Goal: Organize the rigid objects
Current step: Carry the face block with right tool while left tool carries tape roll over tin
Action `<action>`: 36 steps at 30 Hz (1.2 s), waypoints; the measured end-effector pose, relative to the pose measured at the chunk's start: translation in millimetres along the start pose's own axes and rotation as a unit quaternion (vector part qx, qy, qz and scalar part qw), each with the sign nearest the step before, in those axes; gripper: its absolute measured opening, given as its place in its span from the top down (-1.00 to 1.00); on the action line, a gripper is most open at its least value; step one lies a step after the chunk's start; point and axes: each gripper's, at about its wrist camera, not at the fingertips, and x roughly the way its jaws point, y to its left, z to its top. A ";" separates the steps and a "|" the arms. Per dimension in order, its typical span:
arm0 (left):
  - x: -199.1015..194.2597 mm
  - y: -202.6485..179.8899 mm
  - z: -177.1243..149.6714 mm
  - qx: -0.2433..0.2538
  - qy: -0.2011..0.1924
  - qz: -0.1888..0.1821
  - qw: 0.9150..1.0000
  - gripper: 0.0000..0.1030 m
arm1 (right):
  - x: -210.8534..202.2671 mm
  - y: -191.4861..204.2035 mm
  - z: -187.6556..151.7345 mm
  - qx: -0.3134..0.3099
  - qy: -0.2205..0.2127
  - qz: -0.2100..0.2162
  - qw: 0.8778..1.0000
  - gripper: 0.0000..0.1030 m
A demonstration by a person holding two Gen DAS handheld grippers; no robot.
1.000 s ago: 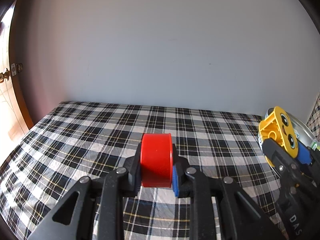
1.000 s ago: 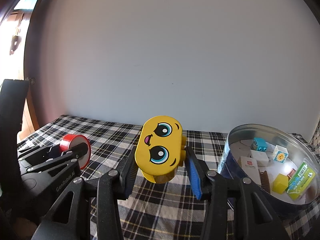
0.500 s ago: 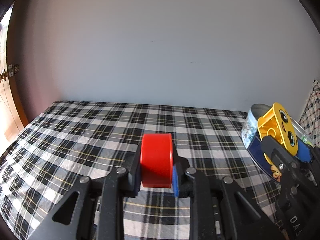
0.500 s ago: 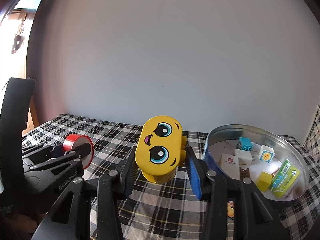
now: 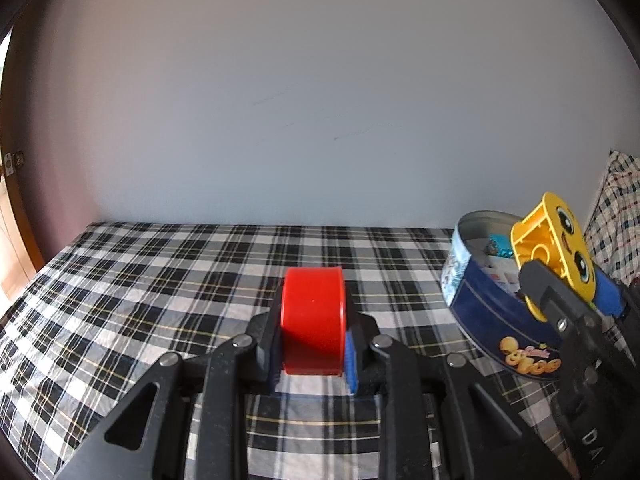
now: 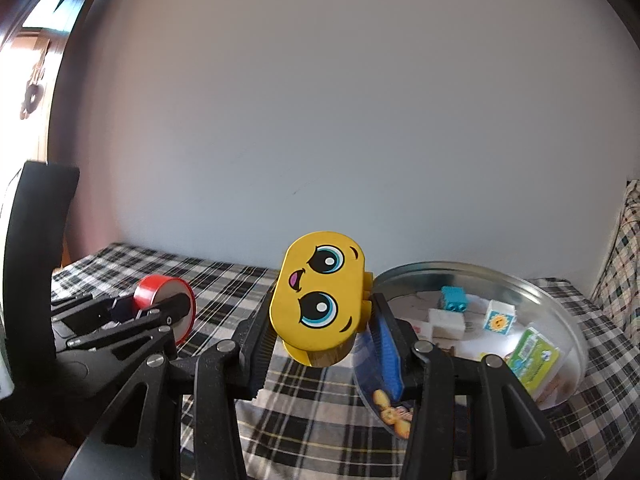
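Note:
My left gripper point(image 5: 312, 344) is shut on a red round cylinder point(image 5: 313, 318), held above the plaid bedspread point(image 5: 160, 280); it also shows in the right wrist view point(image 6: 158, 296). My right gripper point(image 6: 320, 340) is shut on a yellow block with a cartoon face point(image 6: 318, 300), held up just left of a round blue tin point(image 6: 480, 312). In the left wrist view the yellow block point(image 5: 560, 248) and the right gripper point(image 5: 568, 296) sit in front of the tin point(image 5: 488, 304).
The tin holds several small blocks: a teal one point(image 6: 452, 298), white ones point(image 6: 446, 322), a sun-printed cube point(image 6: 498, 318), a green packet point(image 6: 534, 360). A plain wall point(image 6: 360, 140) stands behind the bed. A plaid pillow point(image 5: 616, 216) lies at the right.
Both grippers have moved right toward the tin with their loads. The tin now sits closer and more central in both views; the grips have not changed.

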 end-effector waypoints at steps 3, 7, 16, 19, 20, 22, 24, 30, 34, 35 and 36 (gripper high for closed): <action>0.5 -6.6 1.5 0.002 -0.001 -0.001 1.000 0.58 | -3.0 -11.3 1.8 0.010 -0.006 -0.007 1.000 0.07; -0.2 -15.4 4.7 0.004 -0.008 -0.007 1.000 0.58 | -6.1 -25.3 3.8 0.019 -0.012 -0.018 1.000 0.07; -2.4 -43.2 14.4 0.010 -0.021 -0.027 0.999 0.58 | -7.3 -54.4 7.5 0.029 -0.026 -0.049 0.998 0.07; -1.8 -52.8 20.3 0.010 -0.025 -0.034 0.999 0.58 | -8.0 -66.6 8.7 0.031 -0.033 -0.066 0.997 0.07; -2.2 -56.2 22.0 0.010 -0.027 -0.036 0.999 0.58 | -8.5 -69.9 9.0 0.031 -0.035 -0.072 0.996 0.07; -3.5 -62.8 24.7 0.012 -0.030 -0.040 0.999 0.58 | -8.3 -77.7 9.7 0.031 -0.038 -0.083 0.995 0.07; -2.7 -70.4 28.0 0.012 -0.032 -0.046 0.998 0.58 | -9.3 -87.2 10.4 0.032 -0.041 -0.093 0.994 0.07; -0.9 -95.7 35.5 0.017 -0.039 -0.067 0.997 0.58 | -8.3 -119.7 10.6 0.045 -0.042 -0.123 0.990 0.07; 1.3 -112.4 39.6 0.018 -0.040 -0.079 0.996 0.58 | -7.1 -139.5 12.4 0.052 -0.040 -0.141 0.988 0.07; 2.9 -116.1 40.6 0.019 -0.039 -0.083 0.996 0.58 | -7.0 -143.2 13.0 0.053 -0.040 -0.145 0.987 0.07; 4.9 -121.6 41.5 0.020 -0.037 -0.087 0.995 0.58 | -6.8 -146.8 12.6 0.053 -0.039 -0.150 0.986 0.07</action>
